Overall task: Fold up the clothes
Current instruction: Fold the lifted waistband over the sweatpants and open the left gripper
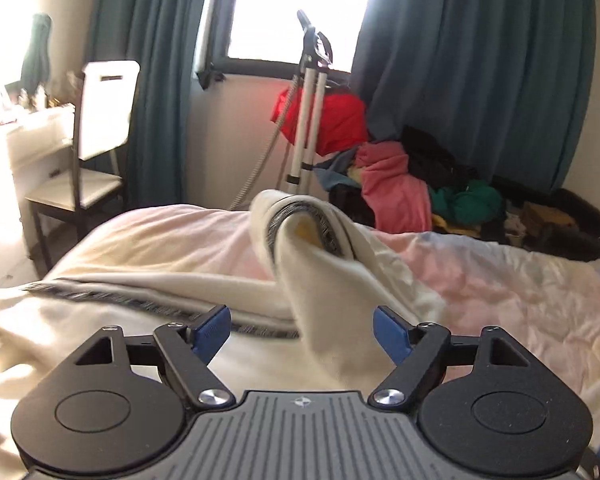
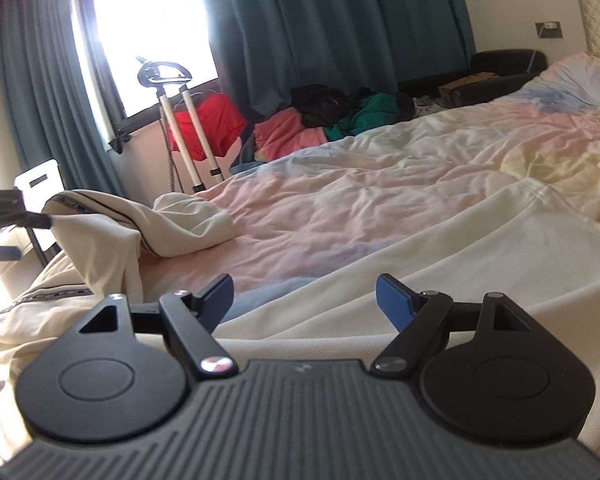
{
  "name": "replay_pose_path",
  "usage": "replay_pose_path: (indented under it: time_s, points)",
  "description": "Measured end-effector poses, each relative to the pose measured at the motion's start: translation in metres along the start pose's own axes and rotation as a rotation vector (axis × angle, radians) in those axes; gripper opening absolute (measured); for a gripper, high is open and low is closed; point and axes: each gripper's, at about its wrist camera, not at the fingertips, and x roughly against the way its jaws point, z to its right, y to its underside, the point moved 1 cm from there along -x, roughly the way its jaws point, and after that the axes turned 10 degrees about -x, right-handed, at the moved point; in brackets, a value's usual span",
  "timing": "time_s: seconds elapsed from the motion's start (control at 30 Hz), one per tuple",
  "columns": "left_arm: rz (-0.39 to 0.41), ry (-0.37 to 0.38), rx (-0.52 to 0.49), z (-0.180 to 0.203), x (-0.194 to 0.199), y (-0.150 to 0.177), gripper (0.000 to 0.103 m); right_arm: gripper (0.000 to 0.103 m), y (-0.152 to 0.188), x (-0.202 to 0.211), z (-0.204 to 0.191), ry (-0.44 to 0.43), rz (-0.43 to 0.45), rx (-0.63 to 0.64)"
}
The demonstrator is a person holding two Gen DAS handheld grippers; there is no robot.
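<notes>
A cream garment (image 1: 332, 300) with a dark patterned stripe lies on the bed; one part of it rises in a fold in front of my left gripper (image 1: 302, 332), which is open with the cloth hanging between its blue pads, not clamped. In the right wrist view the same cream garment (image 2: 440, 272) spreads across the bed under my right gripper (image 2: 304, 300), which is open and empty just above the cloth. Its striped end (image 2: 112, 220) lies bunched at the left, where the other gripper's black tip (image 2: 16, 208) shows.
The bed has a wrinkled pastel cover (image 2: 380, 184). A pile of coloured clothes (image 1: 400, 184) lies at its far side by teal curtains (image 1: 480, 60). A garment steamer stand (image 1: 310, 120) with a red garment stands under the window. A white chair (image 1: 96, 152) is at left.
</notes>
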Motion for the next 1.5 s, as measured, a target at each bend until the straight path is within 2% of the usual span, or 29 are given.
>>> replay_pose_path:
  time_s: [0.13,0.27,0.37,0.43,0.53,0.73,0.87,1.07,1.2,1.33,1.43,1.5]
  points:
    - [0.009,0.024,0.03,0.012,0.076,0.037,0.08,0.08,0.004,0.009,-0.012,-0.028,0.008,0.055]
    - [0.07,0.005,0.039,0.02,0.136,0.079,0.081,0.08,0.01,0.022,-0.021,-0.039,0.019,0.125]
    - [0.05,-0.005,0.002,0.023,0.157,0.103,0.082,0.08,0.014,0.033,-0.026,-0.048,0.022,0.156]
    - [0.052,0.01,-0.011,0.022,0.165,0.11,0.082,0.08,0.017,0.038,-0.032,-0.058,0.016,0.18]
    - [0.1,0.006,-0.041,0.021,0.177,0.11,0.083,0.08,0.02,0.043,-0.041,-0.069,0.016,0.216]
    - [0.112,0.029,-0.006,0.008,0.173,0.109,0.085,0.08,0.03,0.042,-0.051,-0.066,-0.021,0.239]
    - [0.12,0.009,-0.006,-0.002,0.172,0.111,0.085,0.08,0.039,0.036,-0.056,-0.068,-0.061,0.245]
    - [0.106,0.03,0.076,-0.021,0.171,0.111,0.087,0.079,0.041,0.033,-0.071,-0.079,-0.066,0.291]
    - [0.082,0.011,0.103,-0.027,0.16,0.118,0.088,0.079,0.016,-0.005,-0.083,-0.075,-0.116,0.265]
    - [0.051,0.002,0.088,-0.028,0.146,0.126,0.088,0.079,-0.005,-0.081,-0.106,-0.076,-0.155,0.31]
    - [0.042,0.024,0.086,-0.027,0.131,0.13,0.088,0.079,-0.003,-0.144,-0.123,-0.099,-0.172,0.405]
    - [0.039,0.034,0.072,-0.025,0.118,0.133,0.088,0.079,-0.002,-0.178,-0.131,-0.095,-0.183,0.401]
